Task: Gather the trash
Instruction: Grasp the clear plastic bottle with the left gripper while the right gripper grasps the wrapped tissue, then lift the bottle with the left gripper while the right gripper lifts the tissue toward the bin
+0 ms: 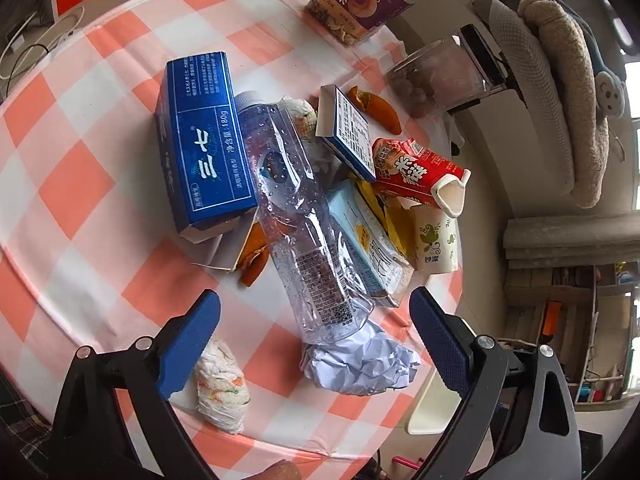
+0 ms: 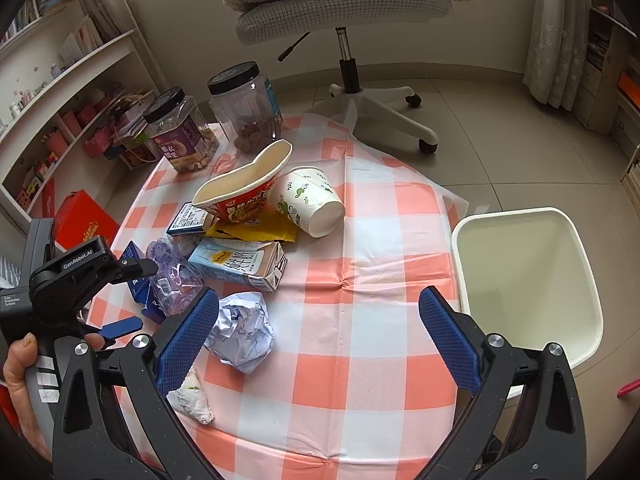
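Bin: we see the cream rectangular plastic bin [image 2: 528, 280] just beside the checked table [image 2: 360, 320], its inside bare.
Jars: two clear black-lidded jars [image 2: 244, 108] stand at the table's far edge from the bin, nuts and round snacks low inside.
Trash pile: the crushed clear plastic bottle [image 1: 296, 216] lies between the blue carton box [image 1: 200, 152] and the pale milk carton [image 1: 368, 240]; the red noodle bowl [image 2: 244, 184] leans on the white paper cup [image 2: 308, 200].
Paper: the crumpled white paper ball [image 2: 244, 328] touches the bottle's base.
Left gripper [image 1: 316, 340]: jaws wide apart, empty, straddling bottle base and paper ball; a hand [image 2: 20, 364] holds it.
Right gripper [image 2: 320, 336]: wide open, empty, over bare cloth between paper ball and bin.
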`<state>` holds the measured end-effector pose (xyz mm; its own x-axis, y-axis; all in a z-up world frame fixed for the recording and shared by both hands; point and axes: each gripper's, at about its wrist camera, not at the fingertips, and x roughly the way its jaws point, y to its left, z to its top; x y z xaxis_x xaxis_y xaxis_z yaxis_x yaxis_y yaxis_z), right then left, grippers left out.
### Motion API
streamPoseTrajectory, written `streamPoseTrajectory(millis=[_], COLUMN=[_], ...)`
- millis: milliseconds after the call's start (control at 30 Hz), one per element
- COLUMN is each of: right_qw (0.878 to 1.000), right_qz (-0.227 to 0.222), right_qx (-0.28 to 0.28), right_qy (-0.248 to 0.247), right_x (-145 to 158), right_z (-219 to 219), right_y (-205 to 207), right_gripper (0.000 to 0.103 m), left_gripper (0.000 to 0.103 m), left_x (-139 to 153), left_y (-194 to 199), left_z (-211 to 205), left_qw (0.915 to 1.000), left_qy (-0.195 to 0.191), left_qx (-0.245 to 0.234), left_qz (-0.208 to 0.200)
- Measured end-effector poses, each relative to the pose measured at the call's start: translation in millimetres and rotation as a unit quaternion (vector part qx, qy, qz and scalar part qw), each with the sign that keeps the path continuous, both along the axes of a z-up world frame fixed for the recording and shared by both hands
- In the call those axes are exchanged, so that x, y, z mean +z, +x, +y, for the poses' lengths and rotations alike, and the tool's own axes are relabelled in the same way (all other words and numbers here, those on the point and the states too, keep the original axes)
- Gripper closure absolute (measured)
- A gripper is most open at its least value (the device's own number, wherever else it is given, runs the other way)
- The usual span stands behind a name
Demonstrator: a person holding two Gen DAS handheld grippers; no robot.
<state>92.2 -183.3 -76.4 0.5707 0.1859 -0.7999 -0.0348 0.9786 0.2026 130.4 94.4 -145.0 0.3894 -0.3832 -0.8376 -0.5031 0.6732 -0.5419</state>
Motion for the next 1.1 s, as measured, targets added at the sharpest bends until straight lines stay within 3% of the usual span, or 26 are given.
streamPoseTrajectory(millis=[200,300,367,467,600,700,867,1100], right_qw=[1.000,1.000,0.999,0.998,0.997,0.993,0.986,0.976], right_qz=[0.012,0.023,0.036,0.048,0.049,0.055,0.071,0.112], right_qx=[-0.001,0.002,0.010,0.029,0.066,0.100,0.137,0.186], right_qy=[-0.017,-0.011,-0.005,0.000,-0.006,-0.030,-0.055,-0.016], right_x=[-10.6,-16.0,-20.5,-24.9,-28.3,-35.5,-54.9,-73.0], right_z=[2.0,4.0,7.5,15.6,31.9,48.7,79.1,119.7], right_y=[10.3,17.3,20.3,19.0,4.4,-4.8,-9.6,-21.5], right_gripper=[0.007,0.007,0.007,0.007,0.007,0.007,0.007,0.007], left_gripper=[0.017,0.035,0.056,0.058,0.060,0.064,0.064,0.064], left_x=[-20.4,-29.2,-28.2,-13.5,26.0,59.7,94.1,108.7], left_y=[25.6,35.1,35.2,32.0,19.6,6.2,-17.8,-44.9], left_z=[9.3,8.3,4.3,-2.0,-3.6,0.3,8.5,34.0], left_qw=[0.9988,0.9987,0.9992,0.9992,0.9955,0.9870,0.9707,0.9654], left_qy=[0.003,-0.016,-0.007,0.011,0.055,0.096,0.154,0.161], left_qx=[0.037,0.025,0.001,-0.032,-0.064,-0.081,-0.094,-0.092], left_qz=[0.030,0.041,0.039,0.020,-0.042,-0.100,-0.159,-0.183])
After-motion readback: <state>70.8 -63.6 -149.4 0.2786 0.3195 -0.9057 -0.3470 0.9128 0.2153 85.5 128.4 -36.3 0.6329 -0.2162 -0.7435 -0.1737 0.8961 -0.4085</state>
